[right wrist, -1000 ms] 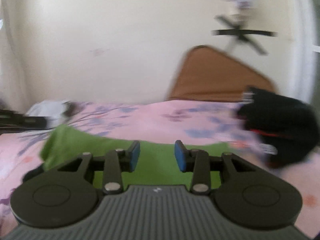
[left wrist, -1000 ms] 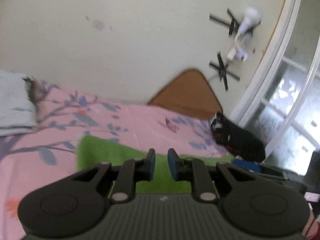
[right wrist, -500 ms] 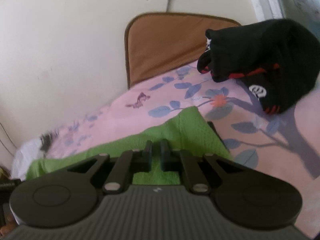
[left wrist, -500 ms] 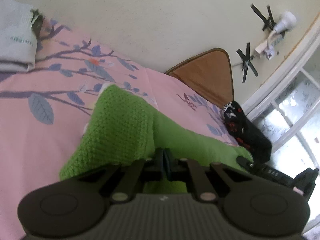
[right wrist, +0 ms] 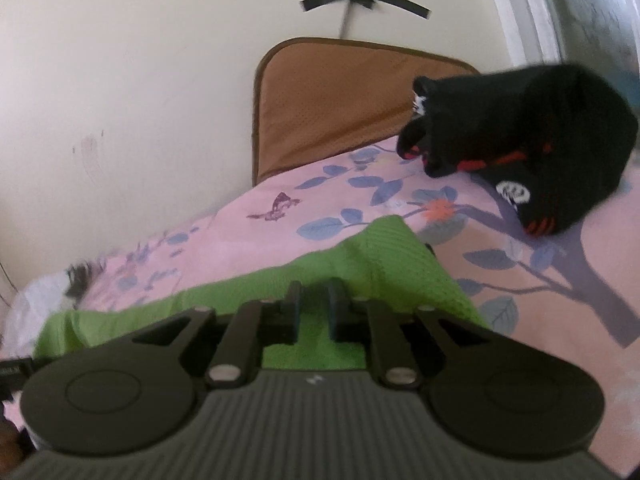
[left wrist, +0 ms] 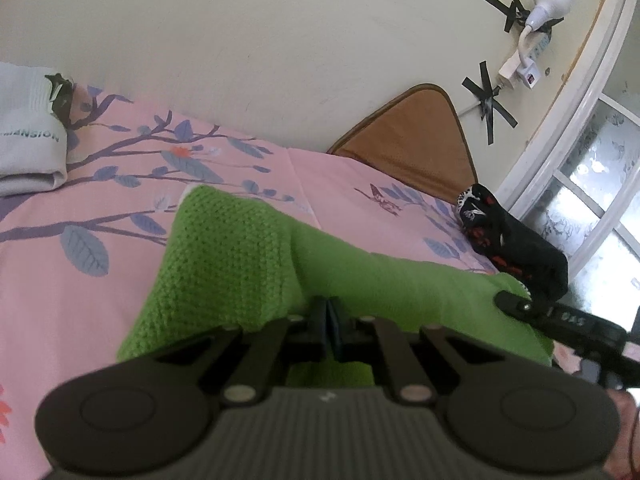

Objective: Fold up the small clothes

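Observation:
A green knit garment (left wrist: 240,256) lies stretched across the pink floral bedsheet (left wrist: 60,300). My left gripper (left wrist: 329,312) is shut on the garment's near edge, and the cloth bunches up around its fingers. In the right wrist view the same green garment (right wrist: 384,264) reaches to a corner at the right. My right gripper (right wrist: 314,296) sits over its near edge and its jaws are opening. A narrow gap shows between them, with green cloth in and behind it, and the pads no longer press on it. The right gripper's body (left wrist: 560,316) shows at the garment's right end.
A black garment with red and white marks (right wrist: 520,140) lies on the bed to the right, close to the green corner. A folded white garment (left wrist: 28,132) sits at far left. A brown mat (left wrist: 412,136) leans on the wall, and a window (left wrist: 592,184) is at right.
A second ago both grippers hung open above the green garment. Both then sank and shut on its near edge. The right jaws have since parted a little; the left stays shut.

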A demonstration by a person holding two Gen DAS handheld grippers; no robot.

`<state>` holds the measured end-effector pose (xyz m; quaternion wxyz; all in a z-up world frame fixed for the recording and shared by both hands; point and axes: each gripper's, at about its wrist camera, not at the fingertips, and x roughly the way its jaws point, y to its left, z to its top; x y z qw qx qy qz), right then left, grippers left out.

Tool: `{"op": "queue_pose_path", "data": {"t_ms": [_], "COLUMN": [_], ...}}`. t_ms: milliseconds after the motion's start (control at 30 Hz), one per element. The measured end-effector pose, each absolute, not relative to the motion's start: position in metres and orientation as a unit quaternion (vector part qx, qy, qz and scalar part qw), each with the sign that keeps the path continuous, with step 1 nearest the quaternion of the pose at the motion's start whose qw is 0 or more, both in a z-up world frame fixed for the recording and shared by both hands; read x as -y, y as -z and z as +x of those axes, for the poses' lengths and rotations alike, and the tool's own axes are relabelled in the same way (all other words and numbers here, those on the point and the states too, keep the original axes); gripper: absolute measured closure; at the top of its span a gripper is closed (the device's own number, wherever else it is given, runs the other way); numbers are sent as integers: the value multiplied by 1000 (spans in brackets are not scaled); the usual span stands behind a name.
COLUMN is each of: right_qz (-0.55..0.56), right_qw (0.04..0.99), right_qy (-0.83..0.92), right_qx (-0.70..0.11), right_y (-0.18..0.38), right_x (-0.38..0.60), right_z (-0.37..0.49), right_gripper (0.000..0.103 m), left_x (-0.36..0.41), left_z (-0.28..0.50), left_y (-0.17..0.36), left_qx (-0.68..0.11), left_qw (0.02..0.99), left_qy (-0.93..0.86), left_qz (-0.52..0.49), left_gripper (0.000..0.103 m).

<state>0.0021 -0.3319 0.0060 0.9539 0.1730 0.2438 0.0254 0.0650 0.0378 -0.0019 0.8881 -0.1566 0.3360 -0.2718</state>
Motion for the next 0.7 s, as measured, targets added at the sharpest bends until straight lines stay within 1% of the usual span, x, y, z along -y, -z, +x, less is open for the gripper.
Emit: {"op": "queue_pose_path", "data": {"t_ms": [67,200,267,367,433,467,500,567,700], "right_qz": [152,85,64,41,22,10,15,49,63], "right_qw": [959,971,970,966,961,957,957,959,960], "right_qy": [-23,-57,-83,-105,-89,-61,-54,-57,-56], "right_qx": [-239,-216,-217,-234,-260,-283,-283,-274,-267], "right_y": [-15,-30,-34,-30,-19,-10,-5,-4,-2], "right_x": [322,293,283,275,277,282,289,305,310], "right_z": [-5,-26,-35,-40,-34,-28,-26,-26,-26], "right_gripper": [64,64,64,64,64,67,68,74,74], "left_x": [-36,-30,-28,-23,-22,-21,-21,-21,-22], "left_z": [63,59,57,53,51,51,50,50,51], "left_y": [1,0,0,-1,-2,-2,-2,-2,-2], "left_qx": [-333,-322,-316,-307,-304,-303,-302,-303,-304], "left_qw": [891,900,905,911,913,913,913,913,912], "left_qy": [270,266,264,259,260,261,261,261,263], "left_qz": [-148,-123,-110,-90,-83,-81,-79,-79,-80], "left_gripper": [97,97,97,97,97,97,97,97,97]}}
